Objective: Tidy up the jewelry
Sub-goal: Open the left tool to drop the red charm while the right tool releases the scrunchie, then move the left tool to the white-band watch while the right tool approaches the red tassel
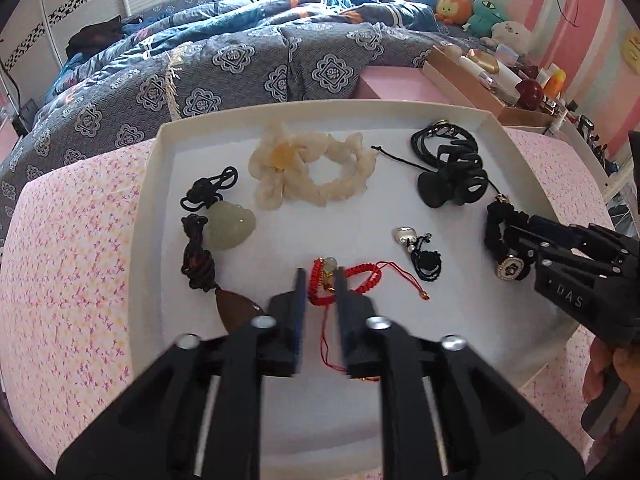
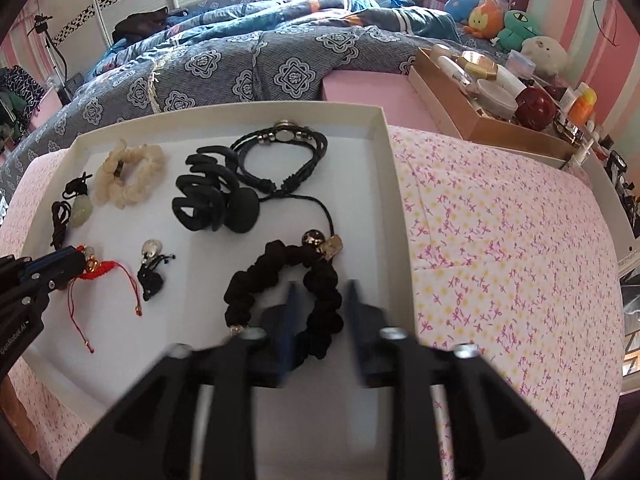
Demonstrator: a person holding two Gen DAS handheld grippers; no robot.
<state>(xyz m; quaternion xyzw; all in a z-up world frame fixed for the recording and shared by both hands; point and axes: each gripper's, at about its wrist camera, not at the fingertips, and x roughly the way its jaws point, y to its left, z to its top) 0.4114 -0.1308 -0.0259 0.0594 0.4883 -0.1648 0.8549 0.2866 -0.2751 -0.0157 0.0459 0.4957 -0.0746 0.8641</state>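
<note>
Left gripper (image 1: 320, 280): parted astride red braided cord bracelet (image 1: 362, 276); I centre, then pinch.
Right gripper (image 2: 320, 300): parted astride black ruffled fabric scrunchie (image 2: 280, 280).

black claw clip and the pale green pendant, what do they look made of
Black claw clip: likely matte plastic; dull, even surface, moulded curved teeth. Pale green pendant: looks like polished jade or similar stone, possibly glass; translucent, soft sheen, carved rounded form.
</note>
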